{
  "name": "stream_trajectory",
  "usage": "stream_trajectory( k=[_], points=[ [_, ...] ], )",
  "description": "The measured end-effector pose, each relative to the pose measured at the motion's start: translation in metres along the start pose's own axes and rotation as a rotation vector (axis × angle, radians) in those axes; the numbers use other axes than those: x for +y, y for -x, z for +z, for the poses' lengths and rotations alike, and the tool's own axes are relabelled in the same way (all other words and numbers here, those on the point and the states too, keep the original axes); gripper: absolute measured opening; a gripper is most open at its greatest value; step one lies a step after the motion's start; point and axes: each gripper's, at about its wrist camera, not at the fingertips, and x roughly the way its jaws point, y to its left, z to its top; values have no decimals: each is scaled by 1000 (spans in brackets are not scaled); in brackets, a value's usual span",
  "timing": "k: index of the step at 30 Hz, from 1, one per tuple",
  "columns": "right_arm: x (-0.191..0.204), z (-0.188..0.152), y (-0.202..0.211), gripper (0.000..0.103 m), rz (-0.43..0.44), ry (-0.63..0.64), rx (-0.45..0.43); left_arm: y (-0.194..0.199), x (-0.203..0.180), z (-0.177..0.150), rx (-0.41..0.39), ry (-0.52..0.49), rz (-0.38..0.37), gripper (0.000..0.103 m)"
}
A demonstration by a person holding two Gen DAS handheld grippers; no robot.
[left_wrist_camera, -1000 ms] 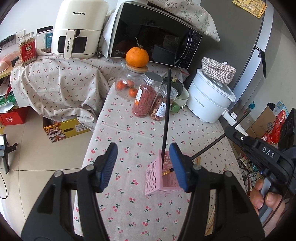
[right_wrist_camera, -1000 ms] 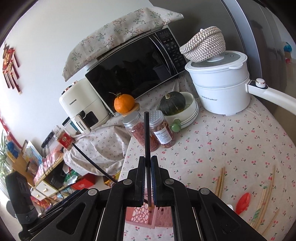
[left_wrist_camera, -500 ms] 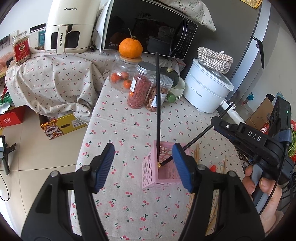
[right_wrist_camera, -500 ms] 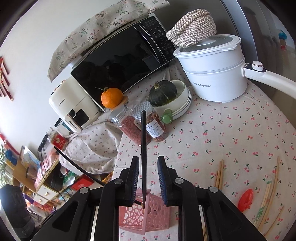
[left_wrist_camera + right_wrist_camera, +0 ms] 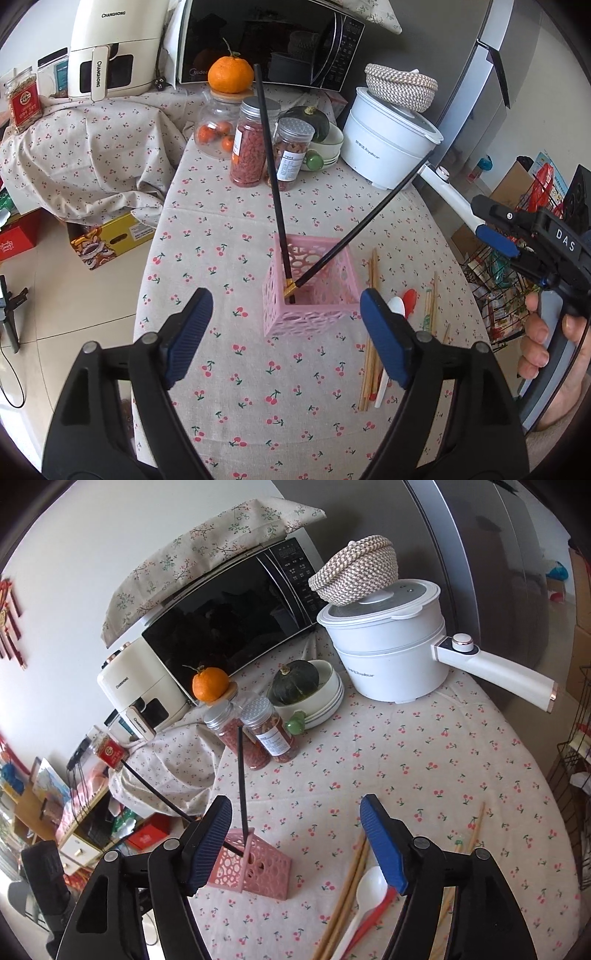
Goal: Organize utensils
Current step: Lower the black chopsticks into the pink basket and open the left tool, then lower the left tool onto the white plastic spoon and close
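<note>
A pink lattice basket (image 5: 312, 295) stands on the cherry-print tablecloth. Two black chopsticks rest in it, one (image 5: 269, 158) leaning up and left, the other (image 5: 369, 221) leaning right. My left gripper (image 5: 286, 334) hovers just short of the basket, its jaws opening, with nothing between them. In the right wrist view the basket (image 5: 258, 871) sits by the left finger of my right gripper (image 5: 295, 834), whose jaws are opening and hold nothing. Wooden chopsticks (image 5: 351, 878), a white spoon (image 5: 369, 882) and a red spoon (image 5: 373, 912) lie loose below it.
Spice jars (image 5: 251, 147), a squash in stacked bowls (image 5: 314, 122) and a white electric pot (image 5: 388, 140) with a long handle (image 5: 498, 668) crowd the table's far side. The microwave (image 5: 266, 40) stands behind. A person's hand (image 5: 535, 350) grips the right tool near a wire rack (image 5: 495, 295).
My right gripper let go of the upright black chopstick, opened wide and drew back to the right; the chopstick now leans in the basket. My left gripper opened wider and backed away.
</note>
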Motion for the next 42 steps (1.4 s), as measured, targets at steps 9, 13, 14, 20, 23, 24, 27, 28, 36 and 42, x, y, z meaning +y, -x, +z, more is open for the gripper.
stream_trajectory(
  k=[9, 13, 14, 20, 23, 24, 27, 28, 36, 42],
  points=[
    [-58, -12, 39, 84, -158, -5, 53, -11, -35, -17, 85, -108, -19, 83],
    [-79, -16, 42, 86, -207, -13, 100, -21, -61, -27, 125, -195, -25, 84],
    [-83, -17, 42, 86, -224, -4, 113, -24, -68, -30, 132, -224, -16, 84],
    [-106, -26, 27, 87, -287, -3, 214, -39, -107, -47, 172, -364, -9, 84],
    [-122, -28, 22, 87, -300, -46, 252, -49, -127, -55, 193, -418, -22, 84],
    [-127, -29, 21, 87, -308, -55, 260, -54, -134, -56, 203, -434, -27, 83],
    [-141, -31, 18, 87, -329, -70, 284, -71, -152, -57, 230, -475, -28, 73],
    [-145, -32, 17, 87, -333, -75, 290, -78, -156, -56, 243, -478, -28, 67],
    [-157, -30, 11, 87, -339, -74, 314, -131, -163, -31, 353, -346, -27, 51],
    [-157, -27, 9, 87, -326, -76, 313, -161, -177, -27, 388, -351, 24, 51]
  ],
)
